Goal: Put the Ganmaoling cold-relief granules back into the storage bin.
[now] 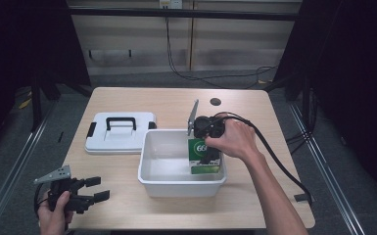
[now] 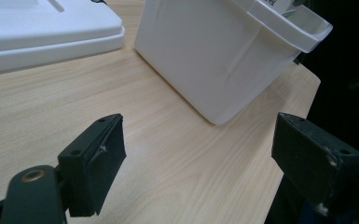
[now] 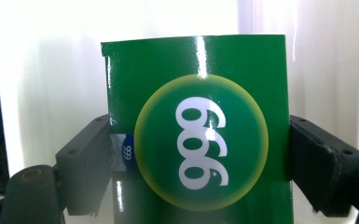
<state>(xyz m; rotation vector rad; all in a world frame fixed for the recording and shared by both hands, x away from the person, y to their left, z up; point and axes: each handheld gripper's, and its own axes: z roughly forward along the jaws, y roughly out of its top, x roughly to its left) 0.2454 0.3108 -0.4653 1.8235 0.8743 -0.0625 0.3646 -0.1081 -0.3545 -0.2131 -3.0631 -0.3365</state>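
A green box (image 1: 203, 155) printed with white digits in a round badge stands inside the white bin (image 1: 162, 178), against its right wall. My right gripper (image 1: 208, 159) reaches down into the bin, shut on the green box (image 3: 200, 140); both black pads (image 3: 89, 163) press its two sides. At the table's front left corner my left gripper (image 1: 97, 189) is held low, open with nothing between its fingers (image 2: 95, 161). It points toward the white bin (image 2: 214, 60).
A white lid (image 1: 120, 131) with a black handle lies flat left of the bin, also the white lid (image 2: 37, 32) in the left gripper view. A round cable hole (image 1: 215, 102) sits at the table's far side. A black cable trails off the right edge.
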